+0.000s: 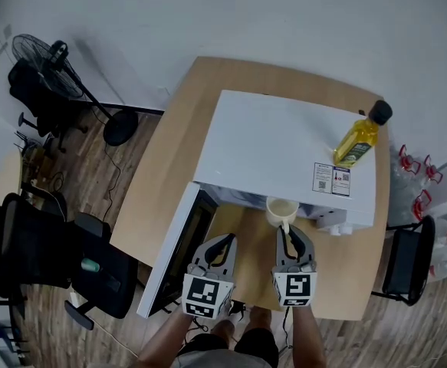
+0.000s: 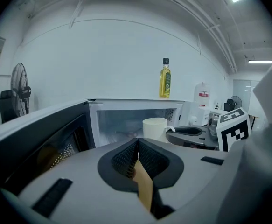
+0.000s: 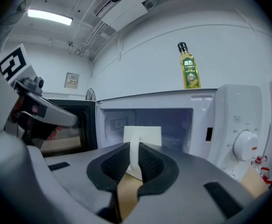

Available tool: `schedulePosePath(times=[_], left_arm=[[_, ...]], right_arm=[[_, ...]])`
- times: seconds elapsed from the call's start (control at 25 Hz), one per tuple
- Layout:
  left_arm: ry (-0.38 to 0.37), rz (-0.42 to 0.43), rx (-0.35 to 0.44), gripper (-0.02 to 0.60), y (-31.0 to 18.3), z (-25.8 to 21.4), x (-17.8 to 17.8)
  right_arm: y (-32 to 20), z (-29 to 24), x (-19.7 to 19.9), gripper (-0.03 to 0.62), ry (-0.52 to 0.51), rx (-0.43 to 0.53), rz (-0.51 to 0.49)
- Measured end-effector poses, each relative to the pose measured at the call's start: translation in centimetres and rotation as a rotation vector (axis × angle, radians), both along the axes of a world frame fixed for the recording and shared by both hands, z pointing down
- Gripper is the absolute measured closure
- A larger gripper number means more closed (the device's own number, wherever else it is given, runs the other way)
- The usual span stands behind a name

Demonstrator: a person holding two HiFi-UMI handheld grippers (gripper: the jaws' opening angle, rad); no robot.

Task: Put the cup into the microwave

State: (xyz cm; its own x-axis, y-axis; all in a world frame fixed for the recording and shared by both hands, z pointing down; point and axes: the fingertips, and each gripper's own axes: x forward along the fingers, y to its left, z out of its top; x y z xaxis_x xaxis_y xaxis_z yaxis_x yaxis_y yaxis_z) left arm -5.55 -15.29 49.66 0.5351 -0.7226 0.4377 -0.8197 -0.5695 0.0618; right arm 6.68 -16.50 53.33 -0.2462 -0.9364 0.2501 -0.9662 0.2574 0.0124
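Note:
A white cup (image 1: 281,210) hangs at the mouth of the open white microwave (image 1: 284,140), just in front of its cavity. My right gripper (image 1: 286,232) is shut on the cup's handle; in the right gripper view the handle (image 3: 134,155) stands upright between the pads, with the cup (image 3: 142,134) beyond them. My left gripper (image 1: 225,240) is alongside on the left, shut with nothing in it, its pads meeting (image 2: 137,143). From the left gripper view the cup (image 2: 155,128) and the right gripper (image 2: 191,134) show to the right, before the cavity.
The microwave door (image 1: 179,248) is swung out to the left, close to my left gripper. A yellow oil bottle (image 1: 359,140) stands on the microwave's top at the right. The wooden table (image 1: 162,175) holds the oven. Black chairs (image 1: 31,244) and a fan (image 1: 43,60) stand at the left.

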Motion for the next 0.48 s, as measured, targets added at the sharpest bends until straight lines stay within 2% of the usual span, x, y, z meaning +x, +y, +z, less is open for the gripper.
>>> schedulePosePath(times=[0.48], left_arm=[[-0.017, -0.046, -0.033, 0.557, -2.2, 2.0, -0.2]], right_arm=[[-2.9, 2.5, 0.2, 0.543, -0.017, -0.023, -0.018]])
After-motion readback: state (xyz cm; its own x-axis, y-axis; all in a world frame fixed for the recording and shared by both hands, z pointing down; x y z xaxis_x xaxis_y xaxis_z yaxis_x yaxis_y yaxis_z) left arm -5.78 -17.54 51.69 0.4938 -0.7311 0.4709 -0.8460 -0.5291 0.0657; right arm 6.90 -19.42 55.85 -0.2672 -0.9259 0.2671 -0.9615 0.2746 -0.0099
